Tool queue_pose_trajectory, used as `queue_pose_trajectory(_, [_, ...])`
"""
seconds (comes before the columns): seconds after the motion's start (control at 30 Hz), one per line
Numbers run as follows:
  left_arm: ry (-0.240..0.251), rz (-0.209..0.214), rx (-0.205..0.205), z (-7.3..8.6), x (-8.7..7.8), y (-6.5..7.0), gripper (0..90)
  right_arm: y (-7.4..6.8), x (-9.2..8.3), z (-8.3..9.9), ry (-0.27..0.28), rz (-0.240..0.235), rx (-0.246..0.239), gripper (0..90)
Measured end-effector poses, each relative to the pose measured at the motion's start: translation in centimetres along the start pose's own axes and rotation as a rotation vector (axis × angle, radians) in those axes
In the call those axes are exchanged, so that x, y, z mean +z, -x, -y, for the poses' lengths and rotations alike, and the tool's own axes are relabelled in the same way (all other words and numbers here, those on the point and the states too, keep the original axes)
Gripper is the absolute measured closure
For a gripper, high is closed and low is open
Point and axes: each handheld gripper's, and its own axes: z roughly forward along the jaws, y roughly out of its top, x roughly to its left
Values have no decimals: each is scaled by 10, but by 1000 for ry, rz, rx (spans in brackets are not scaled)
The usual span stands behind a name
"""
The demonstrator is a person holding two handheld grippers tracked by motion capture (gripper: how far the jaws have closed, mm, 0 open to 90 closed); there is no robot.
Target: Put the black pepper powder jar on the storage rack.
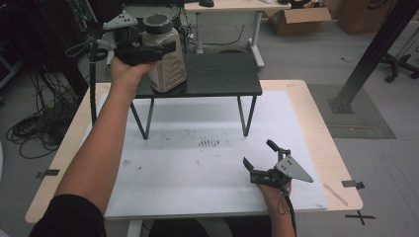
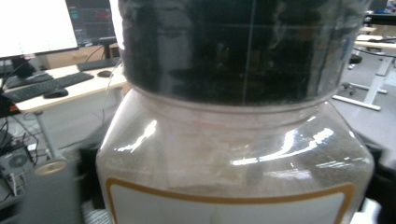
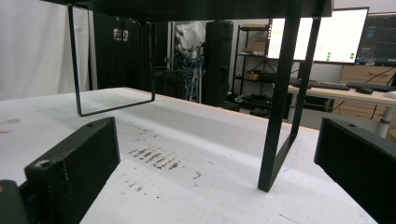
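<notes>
A big clear plastic jar (image 1: 168, 66) with a dark lid (image 1: 157, 22) stands on the left end of a small black shelf table (image 1: 222, 74). My left gripper (image 1: 162, 49) is right up against it, and one black jaw reaches across the jar's front just under the lid. In the left gripper view the jar (image 2: 233, 163) is so close that the pads are hidden, so I cannot tell whether they press on it. My right gripper (image 1: 258, 152) rests on the white mat (image 1: 197, 173) at the front right. In the right gripper view it (image 3: 219, 140) stands open with nothing between its jaws.
The shelf table's thin black legs (image 3: 280, 116) stand on the mat ahead of the right gripper. Dark scuff marks (image 1: 208, 143) lie mid-mat. Cables (image 1: 34, 123) hang off the table's left side. A desk (image 1: 227, 6) and cardboard boxes (image 1: 299, 19) are beyond.
</notes>
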Motion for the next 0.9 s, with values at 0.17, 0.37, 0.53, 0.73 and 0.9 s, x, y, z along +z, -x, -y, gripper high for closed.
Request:
queue_pose_trajectory(0.17, [9, -18, 2, -2, -5, 2, 91, 0, 0, 0, 1, 1, 0, 0])
queue_pose_trajectory(0.37, [2, -8, 6, -1, -6, 4, 62, 0, 0, 0, 0, 1, 1, 0])
queue_pose_trajectory(0.53, [-10, -1, 9, -1, -5, 7, 22, 0, 0, 0, 1, 3, -1, 0])
queue_pose_trajectory(0.73, [-30, -37, 50, -1, -9, 12, 3, 0, 0, 0, 3, 4, -4, 0])
queue_pose_trajectory(0.9, [-21, -44, 55, -4, -19, 13, 3, -1, 0, 0, 3, 4, -7, 0])
